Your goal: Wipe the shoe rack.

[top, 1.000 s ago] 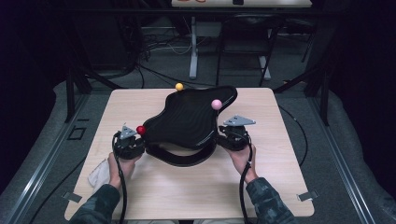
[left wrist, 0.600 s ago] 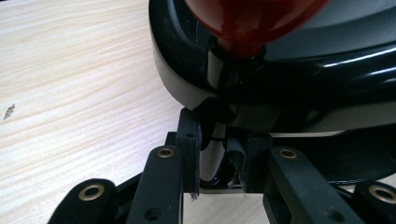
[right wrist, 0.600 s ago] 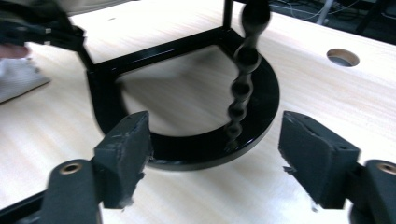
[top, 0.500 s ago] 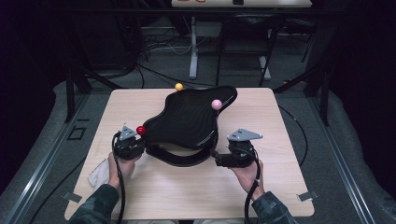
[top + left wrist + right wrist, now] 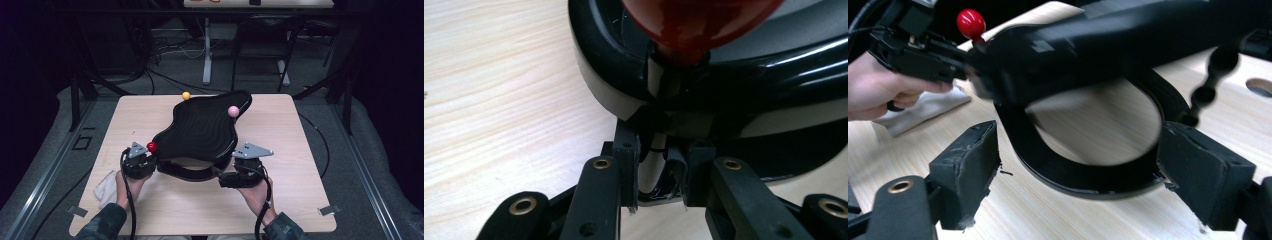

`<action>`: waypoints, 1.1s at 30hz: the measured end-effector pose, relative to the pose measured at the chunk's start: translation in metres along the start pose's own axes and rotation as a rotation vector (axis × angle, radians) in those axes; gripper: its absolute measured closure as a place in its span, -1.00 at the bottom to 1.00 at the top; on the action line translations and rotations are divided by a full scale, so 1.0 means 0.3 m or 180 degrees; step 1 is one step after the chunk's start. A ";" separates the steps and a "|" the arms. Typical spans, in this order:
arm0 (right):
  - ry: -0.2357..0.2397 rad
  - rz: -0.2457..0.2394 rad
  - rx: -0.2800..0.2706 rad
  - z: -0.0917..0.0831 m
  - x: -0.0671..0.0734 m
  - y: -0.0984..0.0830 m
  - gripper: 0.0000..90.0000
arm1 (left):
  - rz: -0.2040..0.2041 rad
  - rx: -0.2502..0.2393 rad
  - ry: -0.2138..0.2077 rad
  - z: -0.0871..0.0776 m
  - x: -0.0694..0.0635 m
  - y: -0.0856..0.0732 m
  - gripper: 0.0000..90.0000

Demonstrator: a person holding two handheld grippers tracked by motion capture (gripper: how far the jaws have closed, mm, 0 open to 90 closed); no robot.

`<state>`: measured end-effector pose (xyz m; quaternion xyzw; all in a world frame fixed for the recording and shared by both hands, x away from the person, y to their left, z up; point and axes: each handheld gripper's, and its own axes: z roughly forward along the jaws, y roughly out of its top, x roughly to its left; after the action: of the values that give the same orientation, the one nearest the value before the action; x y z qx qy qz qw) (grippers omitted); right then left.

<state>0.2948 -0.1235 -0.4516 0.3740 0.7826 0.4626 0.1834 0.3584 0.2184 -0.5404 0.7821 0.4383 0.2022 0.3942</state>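
Nearest us, our right gripper (image 5: 226, 181) stands spread with nothing between its pads; its jaws have just been opening. Just ahead of it lies the black curved base (image 5: 1083, 180) of the black moulded tray (image 5: 200, 132), close to the pads but apart from them. Our left gripper (image 5: 150, 161) is pressed together on a white post (image 5: 650, 172) at the tray's near left corner, directly under the red ball (image 5: 152, 146), pinching it.

Beside the left hand (image 5: 124, 181), a white cloth (image 5: 106, 184) lies on the table (image 5: 295, 150). Beyond the grippers, at the tray's far edge, stand a pink ball (image 5: 233, 111) and a yellow ball (image 5: 186, 95).

We judge this to be a regrasp: the left gripper steadies the tray while the right, let go, looks for a new hold. The next move calls for bringing the right gripper's pads squarely around the base's rim before closing.

We can read no brand, label or writing anywhere.
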 end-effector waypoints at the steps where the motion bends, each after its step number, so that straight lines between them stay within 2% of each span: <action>1: 0.0003 0.0007 -0.0022 0.002 0.007 0.002 -0.59 | 0.0000 -0.0001 -0.0004 -0.002 -0.002 -0.002 0.66; 3: 0.0010 -0.0013 -0.0044 0.012 0.018 0.005 -0.56 | -0.0007 -0.0012 -0.0017 -0.004 -0.005 -0.005 0.66; 5: -0.0048 0.0008 -0.0049 0.021 0.023 0.009 -0.52 | 0.0010 -0.0010 -0.0024 -0.005 -0.005 -0.007 0.66; 11: -0.0167 0.0102 -0.0114 0.026 0.004 0.006 -0.44 | 0.0012 -0.0036 -0.0019 -0.008 -0.012 -0.013 0.66; 14: -0.0079 0.0114 -0.0118 0.023 -0.003 0.004 -0.44 | 0.0007 -0.0034 -0.0025 -0.009 -0.012 -0.013 0.66; 16: -0.0013 0.0083 -0.0125 0.021 0.009 0.003 -0.45 | -0.0004 -0.0040 -0.0026 -0.009 -0.012 -0.014 0.66; 19: -0.0052 0.0019 -0.0119 0.018 0.033 0.007 -0.45 | -0.0032 -0.0055 -0.0017 -0.008 -0.013 -0.015 0.66; 22: -0.0103 0.0025 -0.0112 0.020 0.031 0.006 -0.45 | 0.0000 -0.0050 -0.0030 -0.008 -0.017 -0.015 0.66; 25: 0.0041 0.0042 -0.0127 0.017 0.024 0.003 -0.44 | -0.0001 -0.0063 -0.0049 -0.007 -0.014 -0.016 0.65; 27: -0.0029 -0.0008 -0.0108 0.012 0.045 0.005 -0.44 | -0.0008 -0.0065 -0.0044 -0.007 -0.016 -0.017 0.66; 28: 0.0051 -0.0027 -0.0141 0.013 0.050 0.005 -0.43 | -0.0012 -0.0067 -0.0040 -0.007 -0.016 -0.018 0.66; 29: 0.0056 -0.0030 -0.0160 0.013 0.053 0.007 -0.41 | -0.0015 -0.0074 -0.0037 -0.007 -0.017 -0.018 0.66; 31: -0.0066 0.0007 -0.0197 0.011 0.048 0.011 -0.39 | -0.0018 -0.0087 -0.0039 -0.007 -0.020 -0.020 0.66; 33: -0.0056 0.0082 -0.0218 0.012 0.030 0.015 -0.44 | 0.0008 -0.0088 -0.0064 -0.007 -0.026 -0.021 0.66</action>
<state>0.2929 -0.1134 -0.4491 0.3816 0.7598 0.4881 0.1971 0.3498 0.2147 -0.5439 0.7791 0.4305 0.2009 0.4091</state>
